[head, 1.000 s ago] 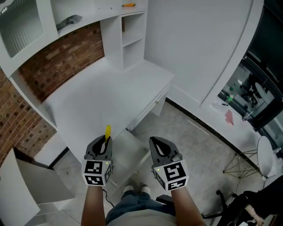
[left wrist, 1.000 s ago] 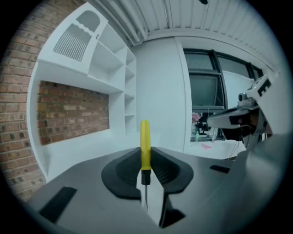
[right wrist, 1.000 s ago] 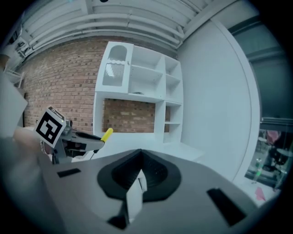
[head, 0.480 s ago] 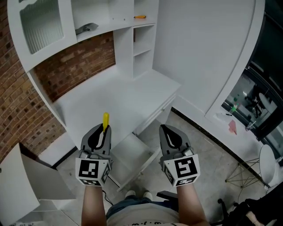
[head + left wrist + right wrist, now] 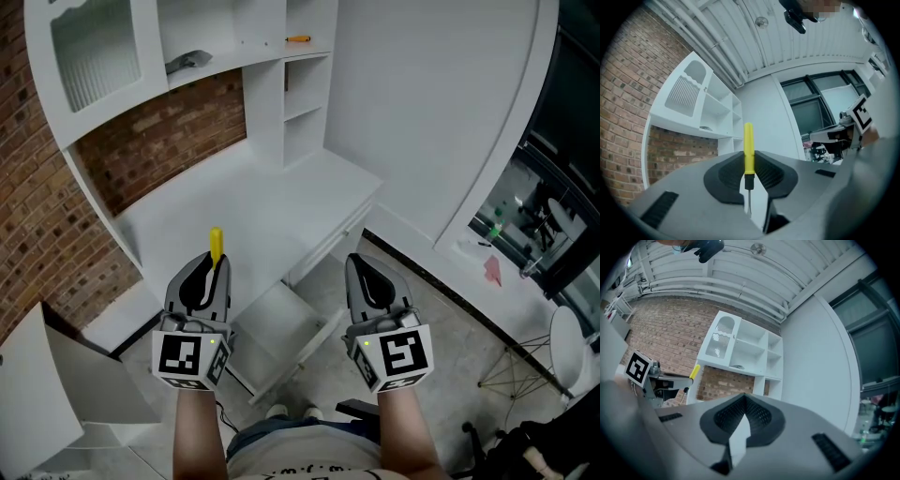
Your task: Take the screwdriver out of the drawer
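Observation:
My left gripper is shut on a screwdriver with a yellow handle, which sticks out past the fingertips over the white desk's front edge. In the left gripper view the screwdriver stands upright between the pads, its black collar and thin shaft below them. My right gripper hovers beside it, shut, with nothing in it. The open white drawer lies below and between the two grippers. From the right gripper view the left gripper and the yellow handle show at the left.
A white desk with a shelf hutch stands against a brick wall. An orange-handled tool and a grey object lie on upper shelves. A white door panel hangs open at lower left. A white wall rises at right.
Both grippers have risen from above the drawer to desk height. The screwdriver stayed clamped in the left gripper; the right one stayed shut.

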`<action>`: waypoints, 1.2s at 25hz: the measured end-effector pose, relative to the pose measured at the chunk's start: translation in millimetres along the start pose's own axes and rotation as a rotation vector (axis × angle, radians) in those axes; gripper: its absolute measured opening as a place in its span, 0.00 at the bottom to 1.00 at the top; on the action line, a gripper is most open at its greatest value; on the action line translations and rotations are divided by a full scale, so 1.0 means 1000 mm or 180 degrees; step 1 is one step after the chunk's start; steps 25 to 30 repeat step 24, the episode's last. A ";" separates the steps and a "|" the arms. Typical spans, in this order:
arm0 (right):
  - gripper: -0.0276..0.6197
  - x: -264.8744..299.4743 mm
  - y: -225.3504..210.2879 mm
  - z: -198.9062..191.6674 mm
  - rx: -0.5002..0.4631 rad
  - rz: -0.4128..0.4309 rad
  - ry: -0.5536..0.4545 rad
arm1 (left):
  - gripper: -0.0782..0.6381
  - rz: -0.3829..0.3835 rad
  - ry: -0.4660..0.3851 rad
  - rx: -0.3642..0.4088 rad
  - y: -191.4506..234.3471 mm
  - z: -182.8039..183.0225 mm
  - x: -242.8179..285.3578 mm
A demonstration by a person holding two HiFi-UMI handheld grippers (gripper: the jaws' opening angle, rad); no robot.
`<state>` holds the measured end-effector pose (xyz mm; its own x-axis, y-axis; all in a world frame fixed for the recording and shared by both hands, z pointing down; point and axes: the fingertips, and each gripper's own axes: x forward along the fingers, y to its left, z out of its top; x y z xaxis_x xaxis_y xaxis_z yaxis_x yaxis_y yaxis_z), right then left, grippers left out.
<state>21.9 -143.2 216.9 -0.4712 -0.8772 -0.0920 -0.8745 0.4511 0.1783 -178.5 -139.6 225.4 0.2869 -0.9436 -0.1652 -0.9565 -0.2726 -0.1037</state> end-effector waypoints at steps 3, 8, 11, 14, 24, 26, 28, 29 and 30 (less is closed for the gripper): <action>0.05 -0.003 -0.003 0.002 -0.0013 -0.0046 -0.0027 | 0.21 -0.0016 -0.0044 0.0015 -0.003 0.005 0.001; 0.05 -0.004 -0.002 0.003 -0.0038 -0.0025 -0.0010 | 0.21 -0.0037 -0.0073 0.0040 -0.007 0.009 0.000; 0.05 -0.004 -0.002 0.004 -0.0037 -0.0027 -0.0025 | 0.21 -0.0048 -0.0064 0.0057 -0.008 0.010 0.000; 0.05 -0.004 0.000 0.005 -0.0052 -0.0009 -0.0023 | 0.21 -0.0057 -0.0059 0.0070 -0.008 0.012 -0.002; 0.05 -0.007 0.004 0.005 -0.0065 -0.0026 -0.0029 | 0.21 -0.0108 -0.0120 0.0083 -0.010 0.020 -0.006; 0.05 -0.007 0.004 0.005 -0.0065 -0.0026 -0.0029 | 0.21 -0.0108 -0.0120 0.0083 -0.010 0.020 -0.006; 0.05 -0.007 0.004 0.005 -0.0065 -0.0026 -0.0029 | 0.21 -0.0108 -0.0120 0.0083 -0.010 0.020 -0.006; 0.05 -0.007 0.004 0.005 -0.0065 -0.0026 -0.0029 | 0.21 -0.0108 -0.0120 0.0083 -0.010 0.020 -0.006; 0.05 -0.007 0.004 0.005 -0.0065 -0.0026 -0.0029 | 0.21 -0.0108 -0.0120 0.0083 -0.010 0.020 -0.006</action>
